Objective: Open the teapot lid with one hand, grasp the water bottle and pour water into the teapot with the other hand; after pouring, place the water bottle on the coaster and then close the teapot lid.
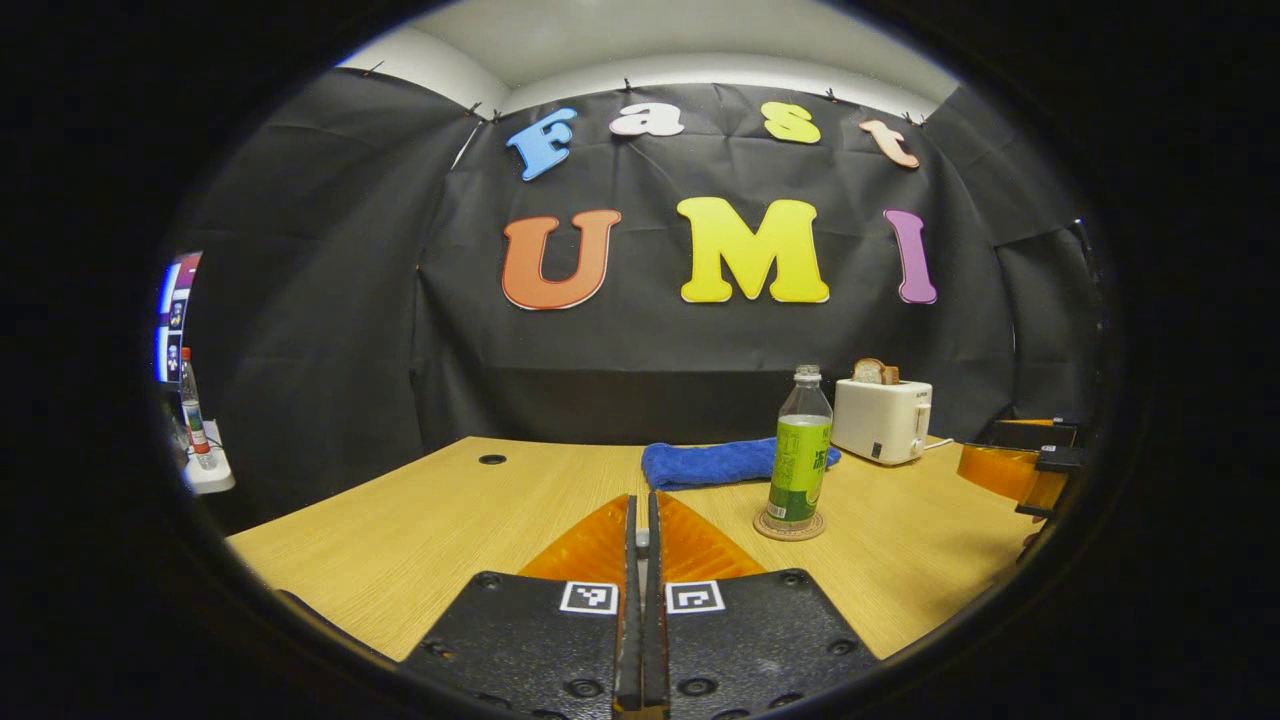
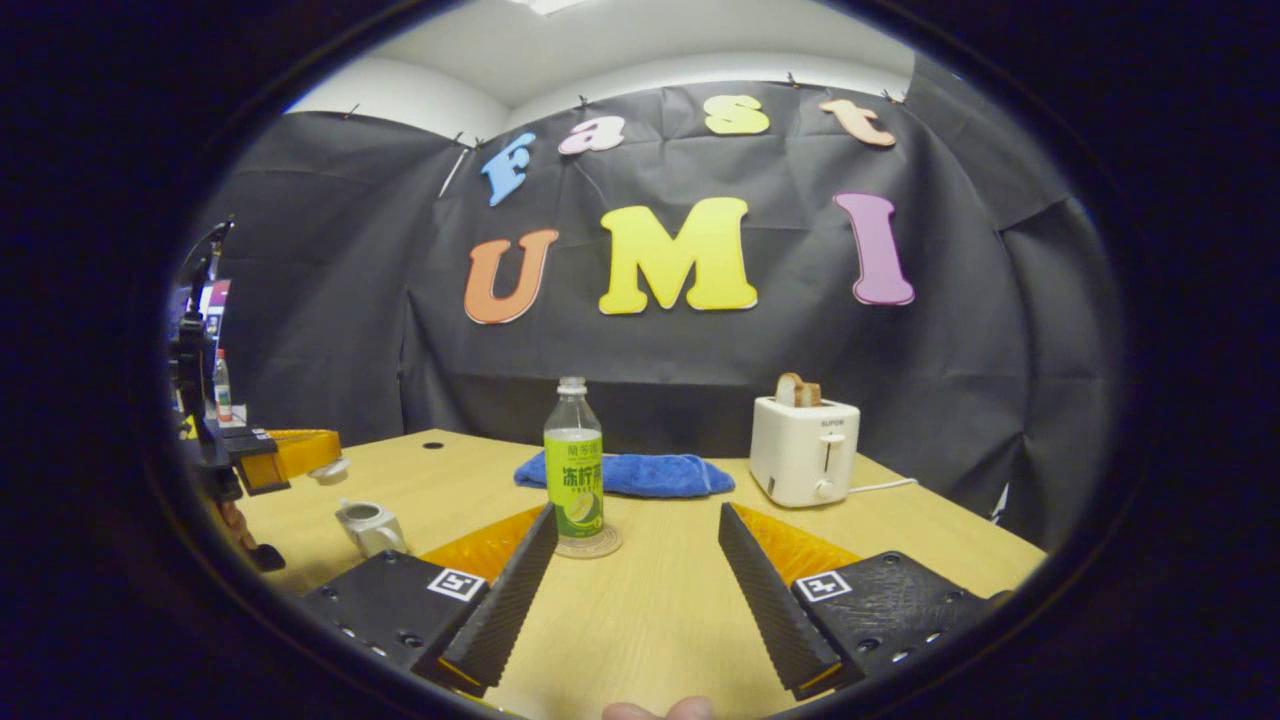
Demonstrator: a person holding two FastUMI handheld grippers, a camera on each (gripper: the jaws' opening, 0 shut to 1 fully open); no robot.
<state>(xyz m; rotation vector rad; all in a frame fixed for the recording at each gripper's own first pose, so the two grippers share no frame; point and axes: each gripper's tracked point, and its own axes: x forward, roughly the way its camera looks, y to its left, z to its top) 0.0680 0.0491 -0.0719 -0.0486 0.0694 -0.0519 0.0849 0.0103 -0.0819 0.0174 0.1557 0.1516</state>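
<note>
In the left gripper view the left gripper (image 1: pixel 641 560) is clenched w/ nothing between its fingers, only a thin slit is there, and it hangs above the wooden table (image 1: pixel 450 520). The water bottle (image 1: pixel 799 450) stands upright ahead and to the right of this gripper, on the round coaster (image 1: pixel 789 527), cap off as far as I can see. Behind the bottle lies a blue towel (image 1: pixel 710 463), and right of that a white toaster (image 1: pixel 882 420) w/ bread in the slot. At the far right edge the other gripper (image 1: pixel 1030 470) is seen, state there not clear. In the right gripper view the right gripper (image 2: pixel 640 570) is released, fingers wide apart, holding nothing, above the table. The bottle on its coaster (image 2: pixel 588 545) is just ahead, between the two fingers' lines but nearer to the left finger (image 2: pixel 505 590), not touching. The teapot (image 2: pixel 368 525), small and white, stands to the left of this gripper w/ its lid (image 2: pixel 362 512) on. Farther left, near the view's edge, the left gripper (image 2: pixel 285 455) hangs above the table; near its tip is a small pale thing I cannot identify. Toaster is ahead-right, towel behind the bottle.
</note>
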